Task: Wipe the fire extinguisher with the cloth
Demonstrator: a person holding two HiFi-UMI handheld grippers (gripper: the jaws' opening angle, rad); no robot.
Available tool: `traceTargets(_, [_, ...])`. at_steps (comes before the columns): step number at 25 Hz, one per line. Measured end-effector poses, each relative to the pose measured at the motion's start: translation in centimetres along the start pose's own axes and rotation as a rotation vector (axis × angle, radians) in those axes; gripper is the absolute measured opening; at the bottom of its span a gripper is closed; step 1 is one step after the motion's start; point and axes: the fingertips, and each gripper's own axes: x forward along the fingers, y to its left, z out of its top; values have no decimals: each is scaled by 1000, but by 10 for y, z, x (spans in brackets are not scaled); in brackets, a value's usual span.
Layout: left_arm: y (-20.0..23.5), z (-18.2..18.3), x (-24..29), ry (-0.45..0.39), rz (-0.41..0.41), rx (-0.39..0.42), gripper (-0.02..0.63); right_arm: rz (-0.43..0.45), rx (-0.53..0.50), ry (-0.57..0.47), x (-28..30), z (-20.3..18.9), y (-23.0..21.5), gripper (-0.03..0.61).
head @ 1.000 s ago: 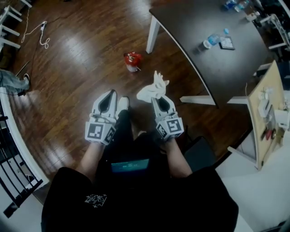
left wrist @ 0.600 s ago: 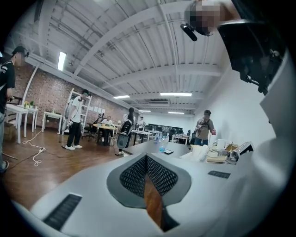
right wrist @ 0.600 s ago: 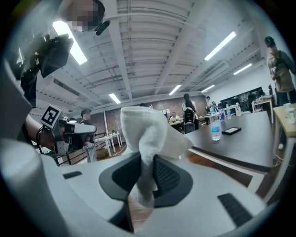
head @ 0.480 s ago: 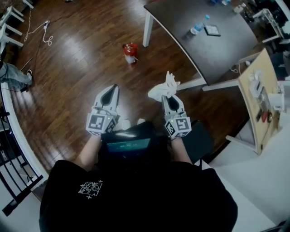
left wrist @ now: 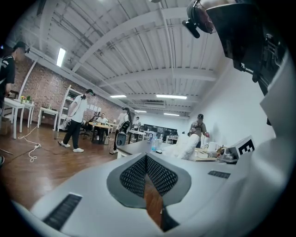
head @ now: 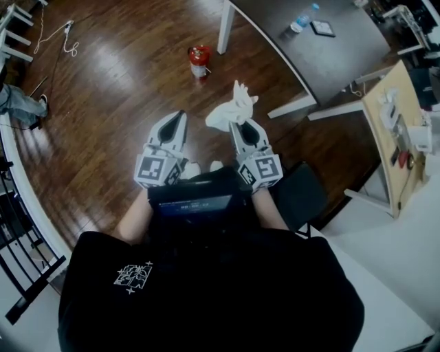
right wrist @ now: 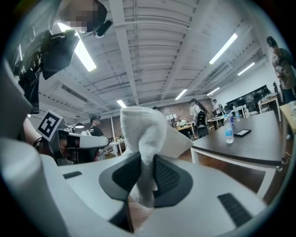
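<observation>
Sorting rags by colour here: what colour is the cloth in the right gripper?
White; the cloth shows best in the right gripper view.

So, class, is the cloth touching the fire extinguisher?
Apart. The head view shows bare floor between the cloth, pinched in the right gripper, and the red fire extinguisher standing near the table leg.

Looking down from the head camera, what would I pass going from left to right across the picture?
white cable → left gripper → fire extinguisher → cloth → water bottle → wooden board
</observation>
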Motion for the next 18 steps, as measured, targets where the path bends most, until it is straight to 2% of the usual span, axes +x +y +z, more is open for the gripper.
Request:
traceTargets(7, [9, 7, 3, -15, 13, 6, -2, -7, -18, 5, 5, 6, 1, 86])
traceTargets(18, [0, 11, 14, -32, -6, 16, -2, 10, -38, 0, 9, 11, -1, 86])
